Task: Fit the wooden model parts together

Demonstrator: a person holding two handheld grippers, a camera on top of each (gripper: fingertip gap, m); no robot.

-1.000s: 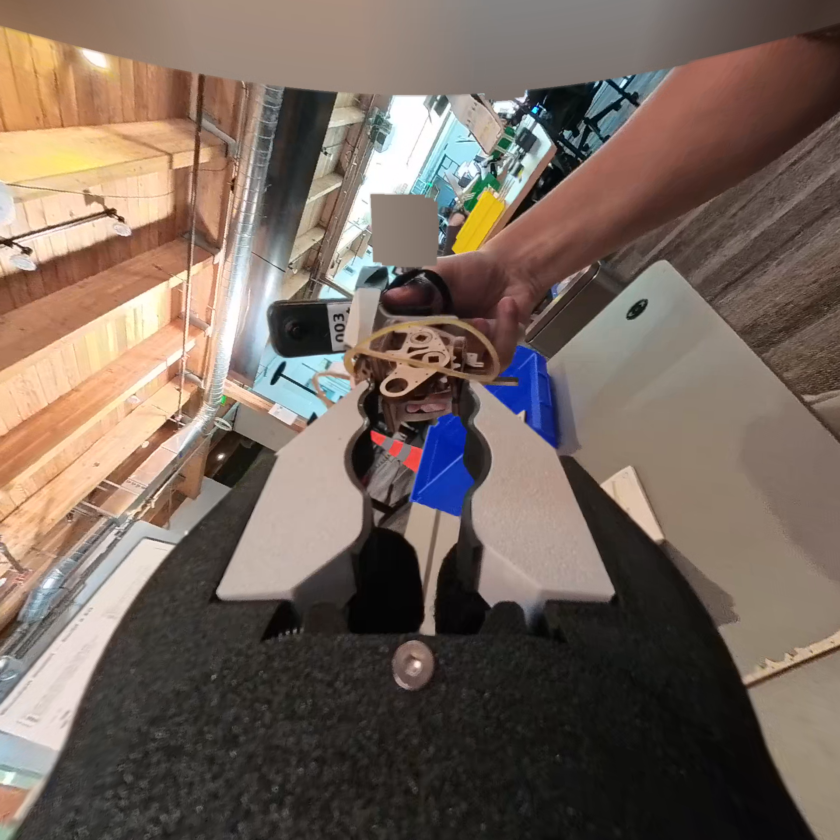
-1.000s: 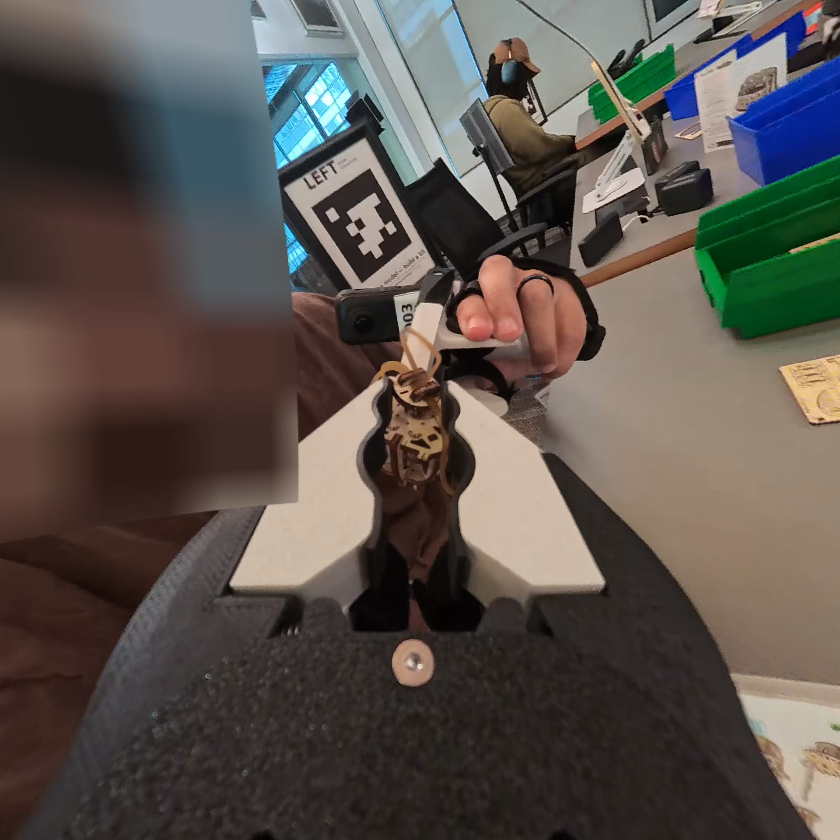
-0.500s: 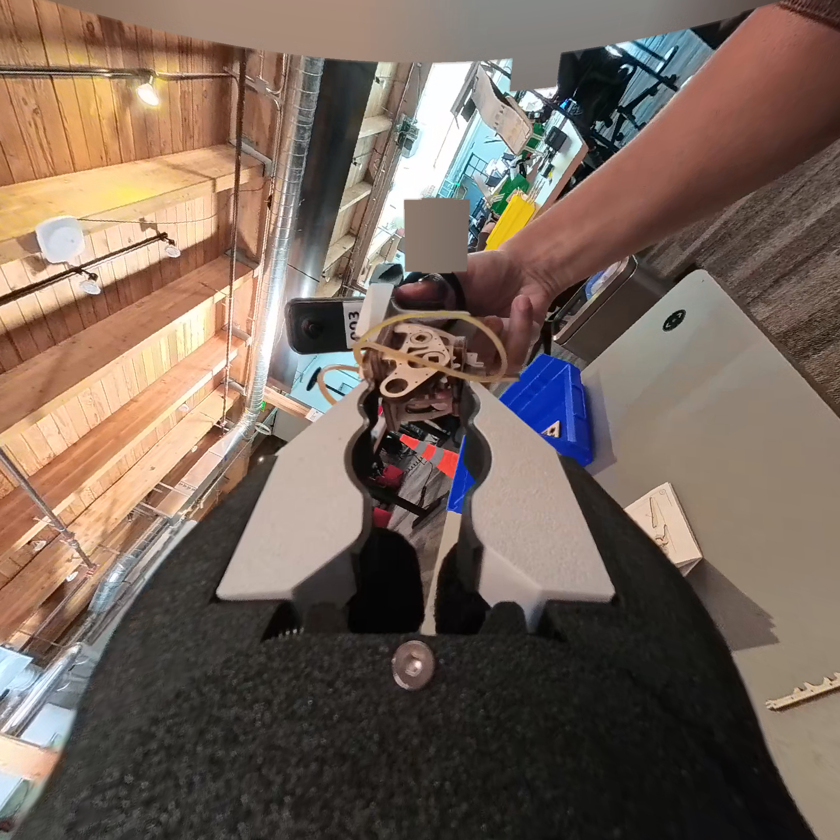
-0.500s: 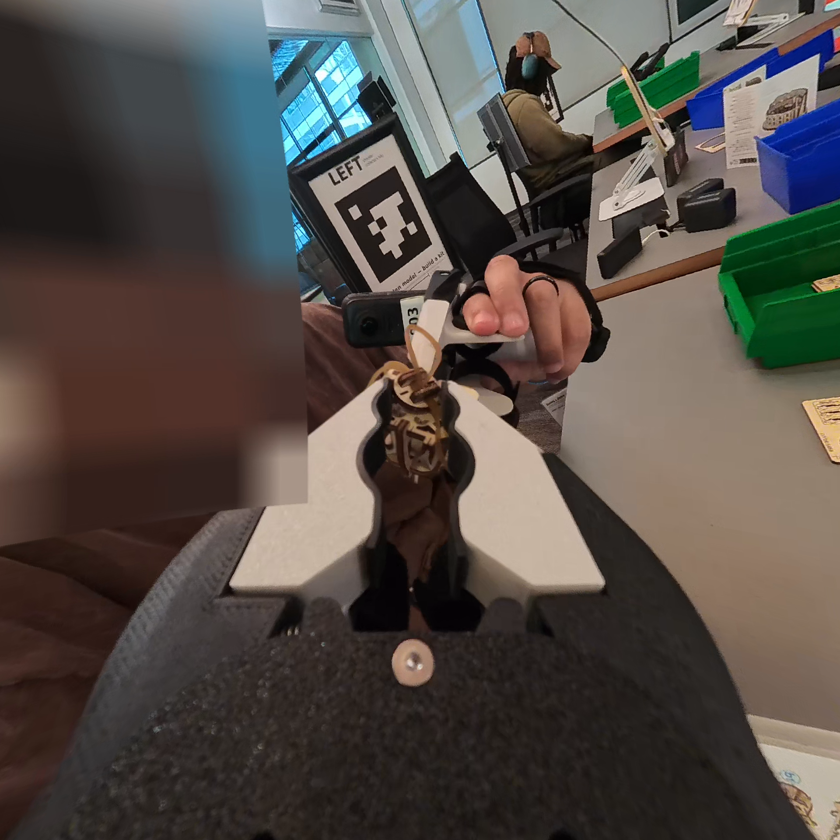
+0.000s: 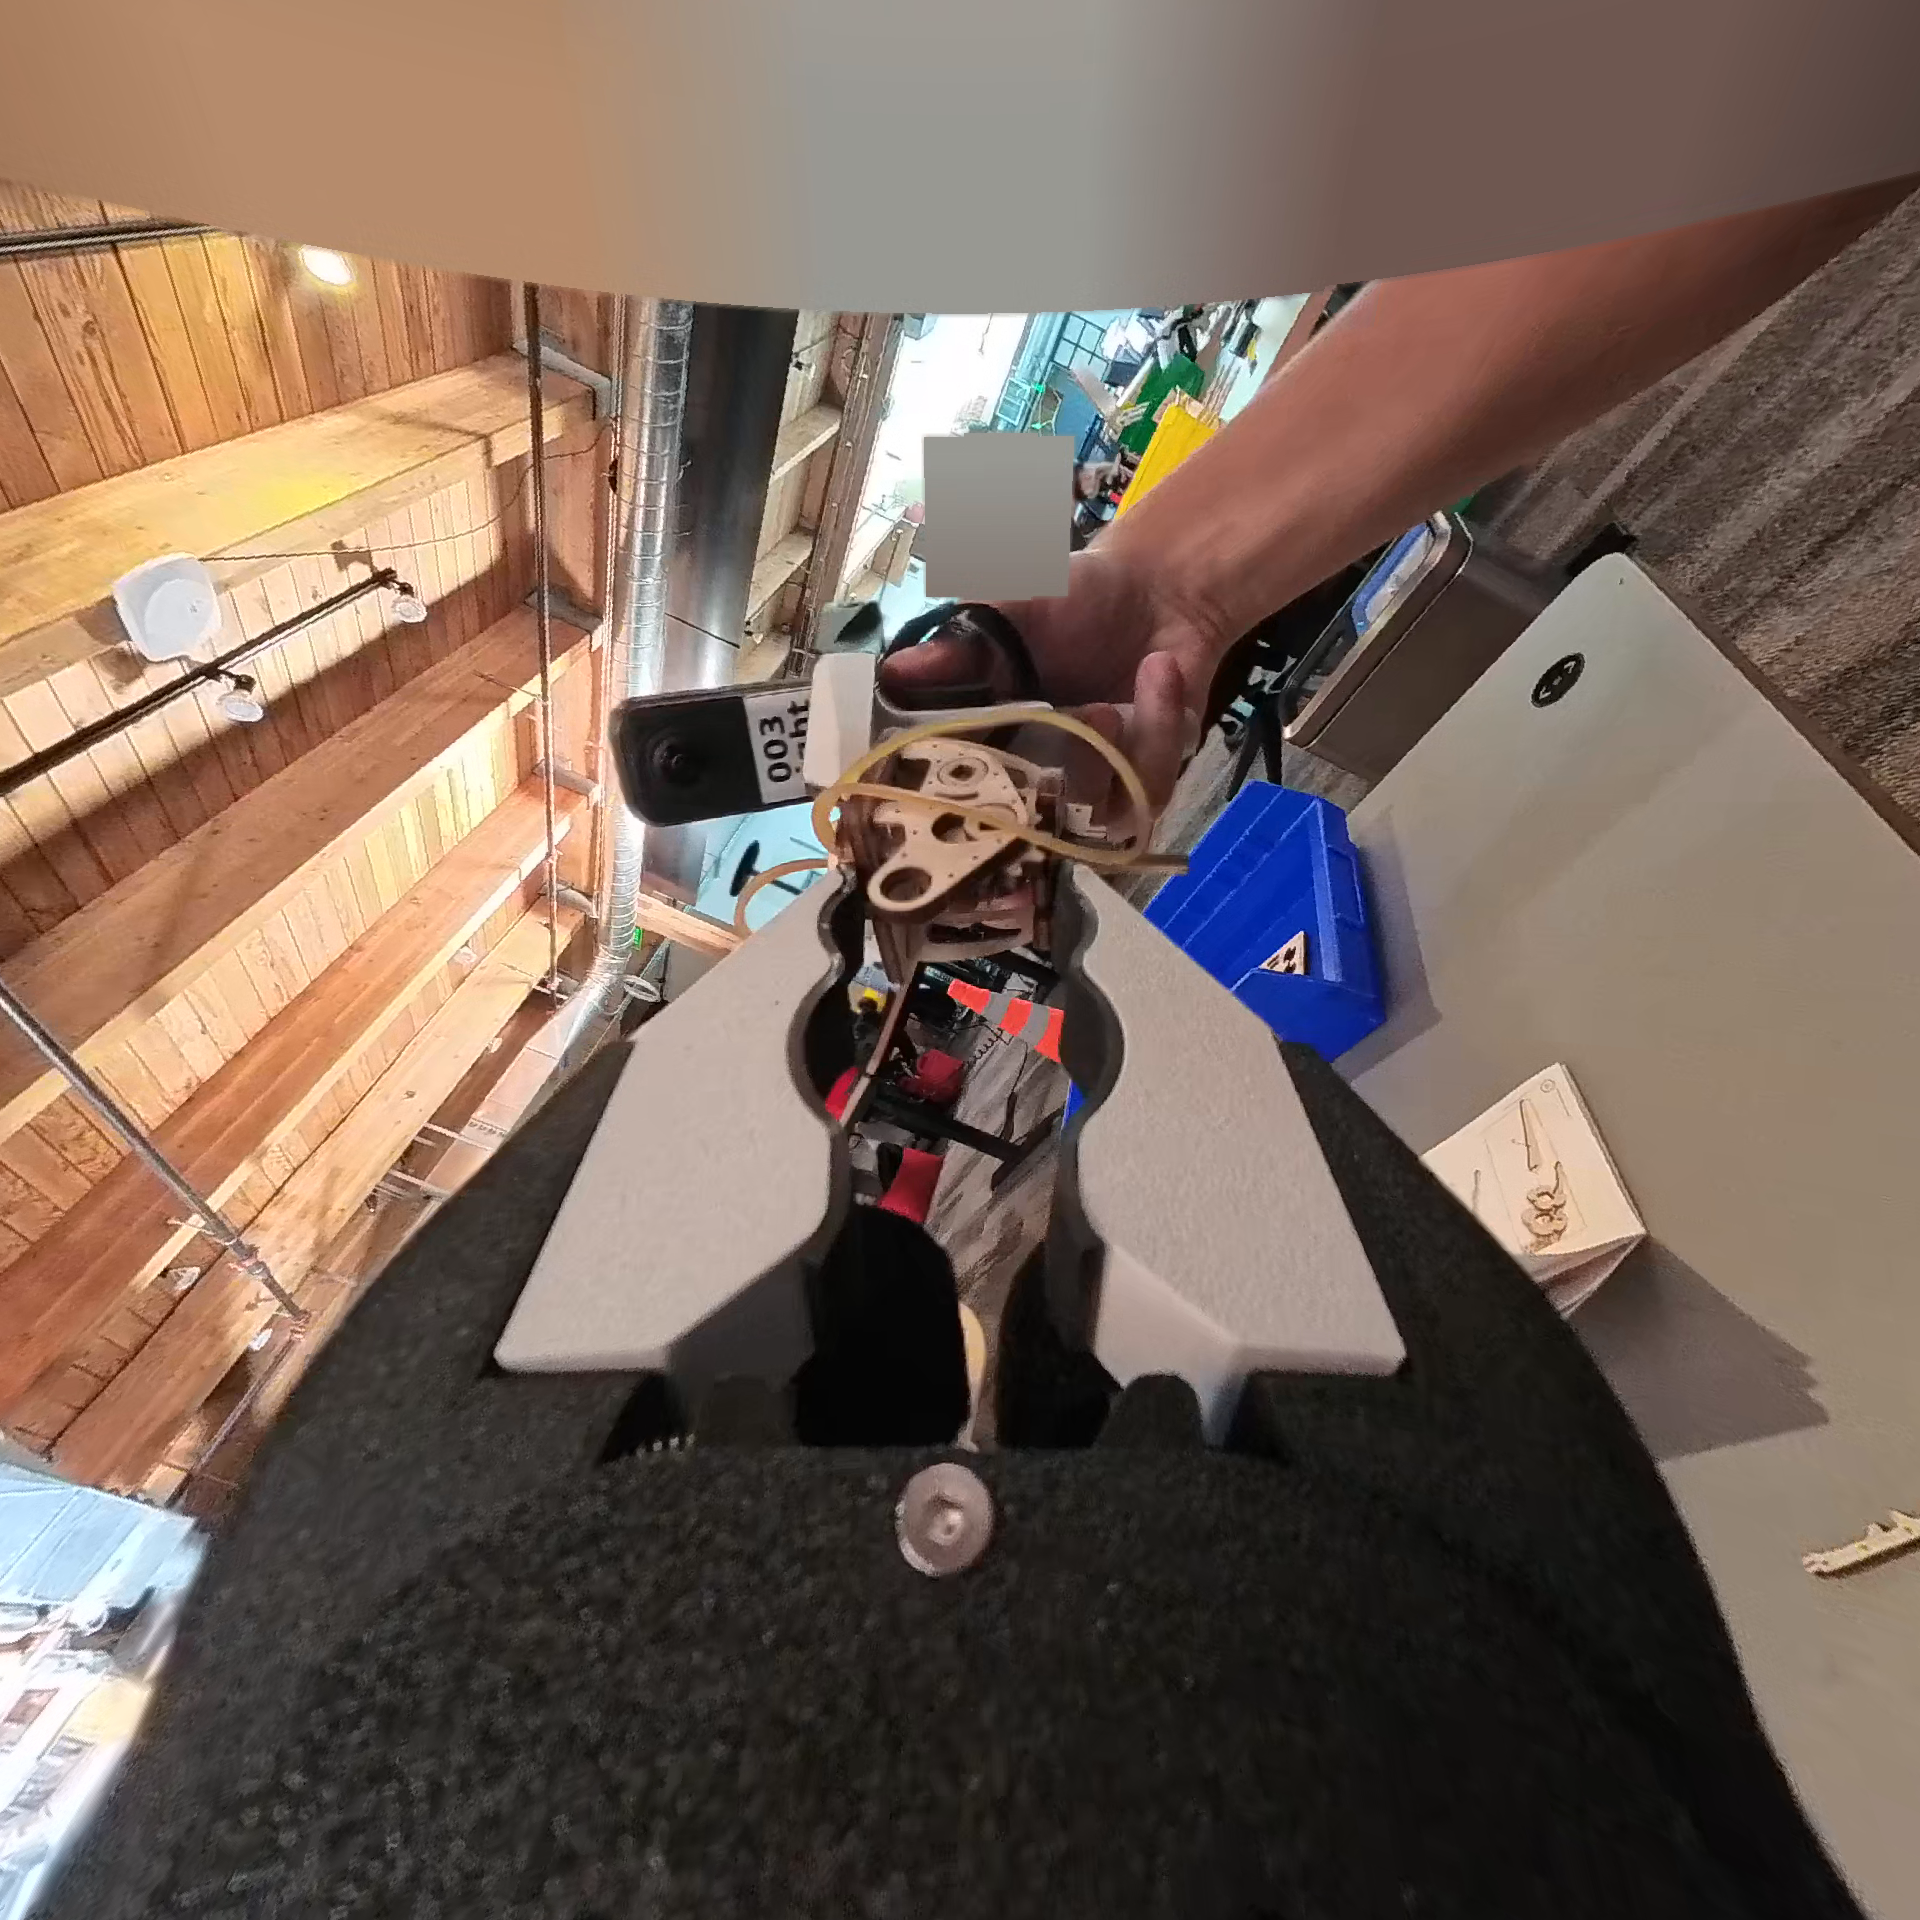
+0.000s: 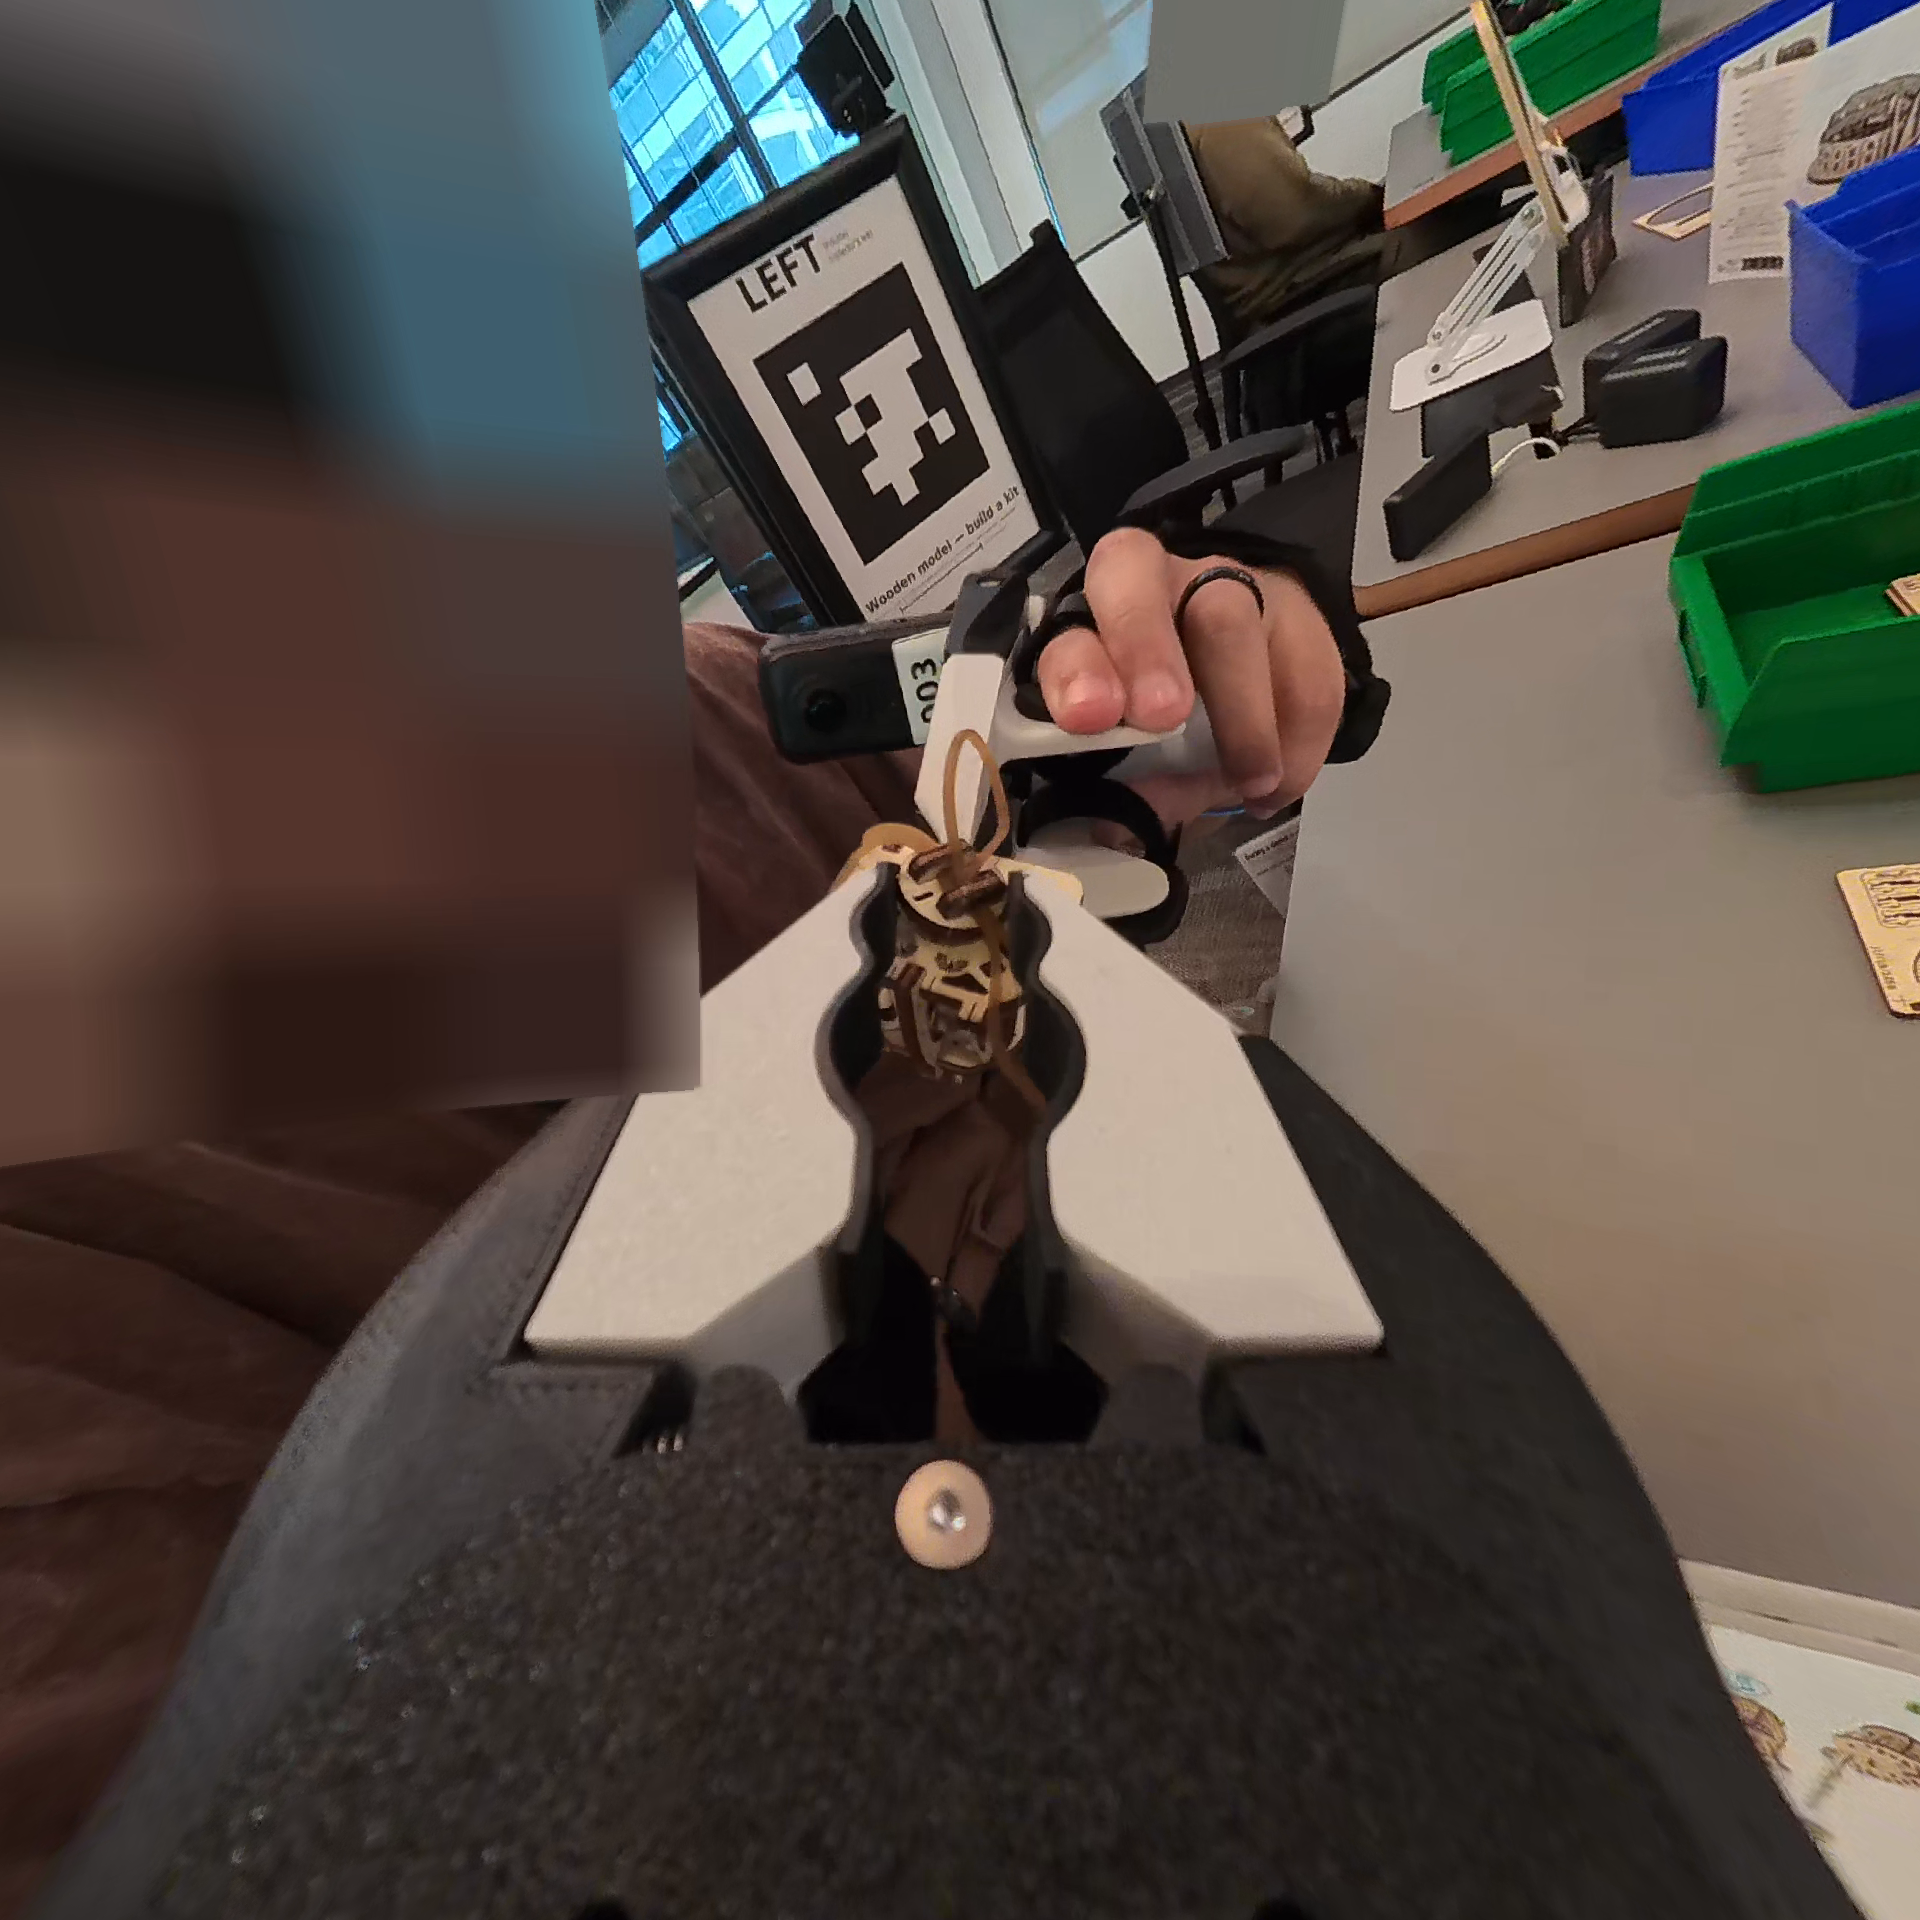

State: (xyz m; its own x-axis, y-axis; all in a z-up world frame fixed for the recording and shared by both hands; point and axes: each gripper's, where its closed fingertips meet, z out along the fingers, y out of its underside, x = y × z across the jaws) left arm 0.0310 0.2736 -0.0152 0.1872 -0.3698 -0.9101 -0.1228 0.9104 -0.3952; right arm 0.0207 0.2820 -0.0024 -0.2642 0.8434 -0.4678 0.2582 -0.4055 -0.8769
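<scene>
Left tongs (image 5: 951,914): I pinch the wooden model (image 5: 940,831) at its near end.
Right tongs (image 6: 951,914): I pinch the same model; rubber band (image 5: 1101,769) loops around it.

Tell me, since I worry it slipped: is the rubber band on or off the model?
On: rubber band loops around the model.

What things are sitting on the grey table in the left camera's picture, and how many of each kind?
Stack of blue bins: 1
Folded paper booklet: 1
Loose wooden strip: 1
Total: 3
</scene>
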